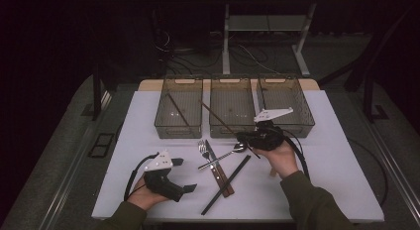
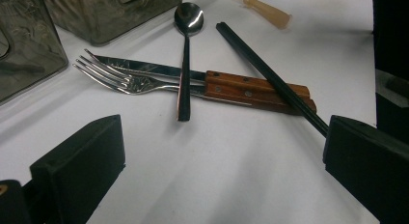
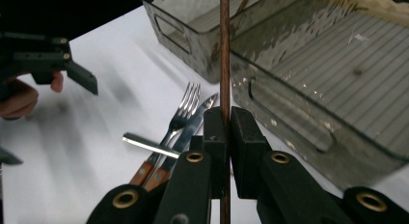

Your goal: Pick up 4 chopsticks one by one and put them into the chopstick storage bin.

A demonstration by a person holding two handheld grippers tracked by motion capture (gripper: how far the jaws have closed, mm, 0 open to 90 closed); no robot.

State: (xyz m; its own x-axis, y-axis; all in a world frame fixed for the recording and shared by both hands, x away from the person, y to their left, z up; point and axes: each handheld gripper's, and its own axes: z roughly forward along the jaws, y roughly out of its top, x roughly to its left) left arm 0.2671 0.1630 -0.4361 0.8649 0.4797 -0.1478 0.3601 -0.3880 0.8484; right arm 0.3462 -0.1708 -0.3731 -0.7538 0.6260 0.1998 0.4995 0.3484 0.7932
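Observation:
My right gripper point(image 1: 243, 138) point(image 3: 225, 122) is shut on a thin brown chopstick point(image 1: 218, 117) point(image 3: 224, 50). The stick slants up and left over the middle clear bin point(image 1: 232, 130). My left gripper point(image 1: 184, 174) point(image 2: 224, 161) rests at the front left, open, with nothing between its jaws. On the white tabletop between the hands lie a fork point(image 1: 202, 148) point(image 2: 115, 79), a wooden-handled knife point(image 1: 218, 168) point(image 2: 144, 68), a spoon point(image 1: 225, 155) point(image 2: 185, 64) across them, and a black chopstick point(image 1: 227, 184) point(image 2: 265, 72).
Three clear bins stand in a row at the back: the left bin point(image 1: 178, 130) holds another brown chopstick point(image 1: 177, 110), and the right bin point(image 1: 297, 127) stands beside my right hand. A beige handle point(image 2: 263, 9) lies near the right hand. A dark floor surrounds the table.

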